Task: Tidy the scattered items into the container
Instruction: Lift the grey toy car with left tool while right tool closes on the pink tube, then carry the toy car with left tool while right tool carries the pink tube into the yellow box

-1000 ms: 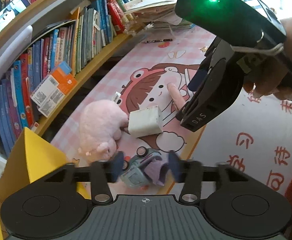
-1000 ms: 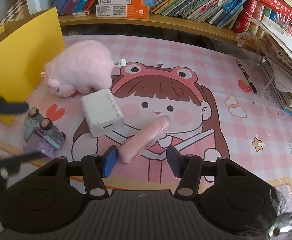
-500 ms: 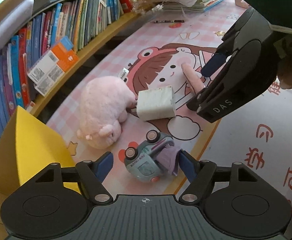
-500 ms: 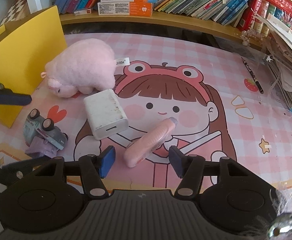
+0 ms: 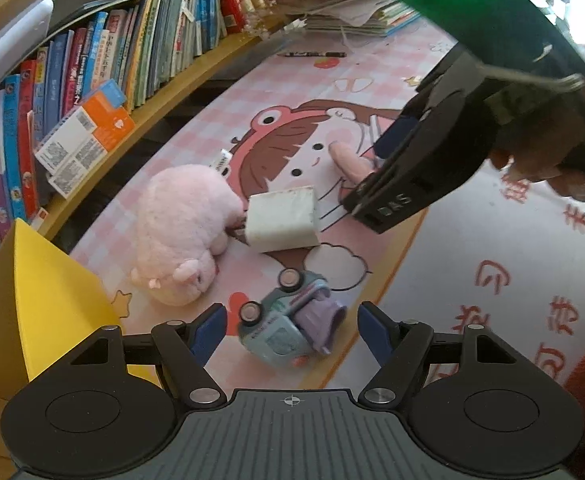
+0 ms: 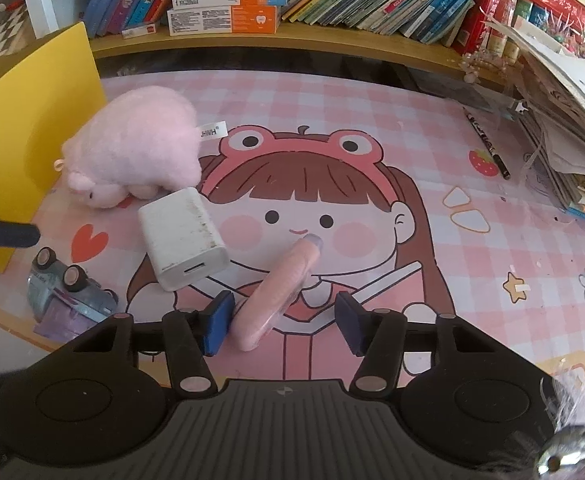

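Jaws of the left gripper stand released astride the toy car, tipped near the surface's front edge: light, rigid, best pinched across its body. Right gripper jaws are closing around the pink tube, not yet pressing; smooth, roll-prone.

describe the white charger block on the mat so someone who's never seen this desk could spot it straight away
Find the pink checked desk mat with the cartoon girl in a frog hat, below the wooden bookshelf. At the girl's left cheek, just in front of the fluffy pink plush pig, lies the white rectangular plastic charger block. It is the only hard, boxy white item there, with a slot in its near end.
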`<action>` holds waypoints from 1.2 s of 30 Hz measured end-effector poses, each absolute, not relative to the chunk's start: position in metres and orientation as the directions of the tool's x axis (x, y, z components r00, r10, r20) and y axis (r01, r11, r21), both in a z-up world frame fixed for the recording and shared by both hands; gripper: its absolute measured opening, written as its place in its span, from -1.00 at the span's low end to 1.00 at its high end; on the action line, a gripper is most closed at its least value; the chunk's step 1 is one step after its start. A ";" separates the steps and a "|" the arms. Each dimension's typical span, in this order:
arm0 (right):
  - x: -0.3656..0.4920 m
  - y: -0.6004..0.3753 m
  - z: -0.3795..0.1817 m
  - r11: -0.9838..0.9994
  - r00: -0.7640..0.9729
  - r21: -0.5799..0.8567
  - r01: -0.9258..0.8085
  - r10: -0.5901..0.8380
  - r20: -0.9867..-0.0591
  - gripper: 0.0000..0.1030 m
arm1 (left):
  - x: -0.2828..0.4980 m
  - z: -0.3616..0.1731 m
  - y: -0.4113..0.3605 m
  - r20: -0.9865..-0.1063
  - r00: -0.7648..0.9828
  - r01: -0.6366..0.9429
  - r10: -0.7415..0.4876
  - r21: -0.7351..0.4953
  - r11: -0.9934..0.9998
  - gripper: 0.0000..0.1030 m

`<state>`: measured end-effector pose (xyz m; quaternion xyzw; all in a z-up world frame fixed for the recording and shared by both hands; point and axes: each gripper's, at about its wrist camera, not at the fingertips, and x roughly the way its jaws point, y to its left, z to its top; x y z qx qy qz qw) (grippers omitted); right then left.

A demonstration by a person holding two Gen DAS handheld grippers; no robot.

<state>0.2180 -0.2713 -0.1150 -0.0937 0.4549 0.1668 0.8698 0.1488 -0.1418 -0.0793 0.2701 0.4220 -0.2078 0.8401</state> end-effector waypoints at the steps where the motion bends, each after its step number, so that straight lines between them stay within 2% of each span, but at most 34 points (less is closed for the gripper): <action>1: 0.218 -0.271 -0.115 0.926 0.531 -0.011 -0.376 0.206 -0.822 -0.01 | 0.151 -0.080 -0.142 -0.821 0.558 0.578 -0.123 0.278 0.767 0.43; 5: 0.219 -0.268 -0.114 0.926 0.528 -0.009 -0.378 0.208 -0.823 -0.06 | 0.158 -0.084 -0.142 -0.821 0.557 0.582 -0.126 0.278 0.764 0.43; 8: 0.220 -0.268 -0.114 0.926 0.526 -0.005 -0.377 0.210 -0.824 -0.10 | 0.160 -0.088 -0.140 -0.826 0.548 0.580 -0.127 0.266 0.770 0.29; 13: 0.221 -0.268 -0.115 0.926 0.522 0.004 -0.377 0.215 -0.825 -0.15 | 0.160 -0.089 -0.138 -0.826 0.547 0.580 -0.135 0.258 0.772 0.24; 16: 0.220 -0.267 -0.114 0.922 0.517 0.014 -0.387 0.230 -0.825 -0.40 | 0.159 -0.088 -0.137 -0.824 0.549 0.574 -0.138 0.252 0.779 0.21; 21: 0.218 -0.269 -0.112 0.923 0.517 0.019 -0.383 0.231 -0.824 -0.64 | 0.157 -0.083 -0.133 -0.820 0.553 0.559 -0.147 0.235 0.795 0.20; 36: 0.192 -0.284 -0.089 0.924 0.546 0.077 -0.374 0.286 -0.788 -0.65 | 0.128 -0.047 -0.136 -0.760 0.627 0.535 -0.169 0.264 0.802 0.20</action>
